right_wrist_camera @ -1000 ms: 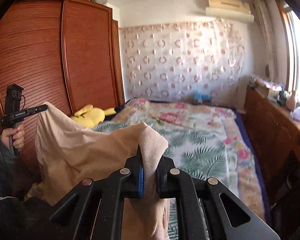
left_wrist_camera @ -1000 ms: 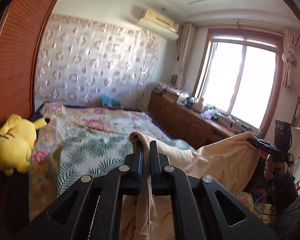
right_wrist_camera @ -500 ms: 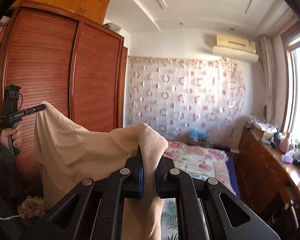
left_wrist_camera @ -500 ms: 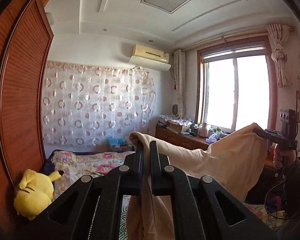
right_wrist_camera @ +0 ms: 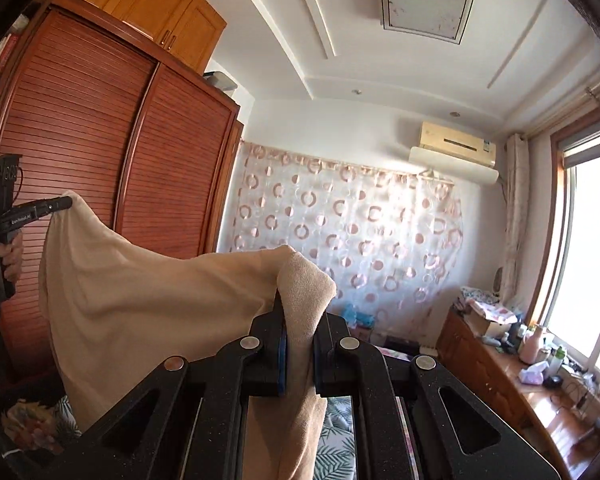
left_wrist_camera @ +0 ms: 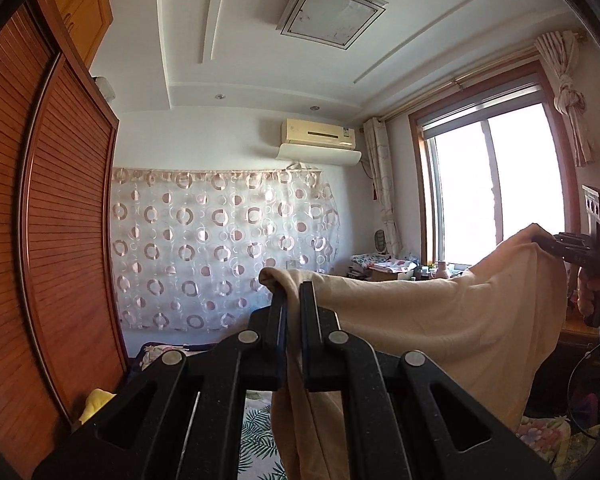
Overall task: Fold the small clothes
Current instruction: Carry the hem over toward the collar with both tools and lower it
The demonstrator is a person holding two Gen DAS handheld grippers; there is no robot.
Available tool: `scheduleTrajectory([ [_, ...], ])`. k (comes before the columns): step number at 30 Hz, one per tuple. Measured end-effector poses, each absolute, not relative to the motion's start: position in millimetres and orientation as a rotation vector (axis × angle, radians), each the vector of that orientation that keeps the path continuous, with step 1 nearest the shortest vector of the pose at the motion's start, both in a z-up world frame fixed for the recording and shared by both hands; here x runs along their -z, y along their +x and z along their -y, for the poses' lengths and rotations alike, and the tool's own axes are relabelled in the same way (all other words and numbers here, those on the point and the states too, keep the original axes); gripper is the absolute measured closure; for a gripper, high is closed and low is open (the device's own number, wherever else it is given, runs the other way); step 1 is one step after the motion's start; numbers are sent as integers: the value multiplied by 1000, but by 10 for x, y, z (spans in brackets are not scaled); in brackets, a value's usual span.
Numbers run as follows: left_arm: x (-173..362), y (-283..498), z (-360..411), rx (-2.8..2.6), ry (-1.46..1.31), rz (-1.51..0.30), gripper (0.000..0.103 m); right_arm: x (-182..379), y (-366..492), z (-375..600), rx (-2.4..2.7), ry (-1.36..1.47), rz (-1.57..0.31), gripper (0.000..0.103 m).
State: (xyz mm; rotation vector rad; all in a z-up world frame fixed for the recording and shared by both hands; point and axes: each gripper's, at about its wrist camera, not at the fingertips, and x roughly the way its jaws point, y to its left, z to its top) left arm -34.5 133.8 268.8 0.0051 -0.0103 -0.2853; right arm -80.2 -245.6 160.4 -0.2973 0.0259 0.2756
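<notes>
A beige garment (left_wrist_camera: 440,320) hangs stretched in the air between my two grippers. My left gripper (left_wrist_camera: 293,292) is shut on one top corner, and cloth drapes down between its fingers. At the right edge of the left wrist view the right gripper (left_wrist_camera: 548,242) pinches the other corner. In the right wrist view my right gripper (right_wrist_camera: 298,304) is shut on a folded corner of the beige garment (right_wrist_camera: 140,304). The left gripper (right_wrist_camera: 62,203) holds the far corner at the left, with a hand below it. The garment's lower part is hidden behind the gripper bodies.
A bed with a leaf-print cover (left_wrist_camera: 256,436) lies below the garment. A wooden wardrobe (right_wrist_camera: 100,152) stands on the left, a patterned curtain (left_wrist_camera: 220,252) at the back. A cluttered wooden counter (right_wrist_camera: 512,364) runs under the window (left_wrist_camera: 496,188). A yellow plush toy (left_wrist_camera: 94,400) peeks out low left.
Both grippers have risen with the garment still held. The bed has dropped nearly out of view and the ceiling now fills the upper part of both views.
</notes>
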Motion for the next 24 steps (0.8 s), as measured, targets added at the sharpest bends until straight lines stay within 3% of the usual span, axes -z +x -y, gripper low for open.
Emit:
scheduleTrajectory([
  [4, -2430, 79, -1303, 230, 17, -53, 97, -1468, -462, 2353, -243, -310, -86, 94],
  [18, -1006, 2102, -948, 131, 38, -340, 97, -158, 1807, 2166, -227, -307, -371, 94],
  [24, -590, 2781, -821, 123, 54, -446, 97, 23, 2657, 2163, -228, -283, -489, 94],
])
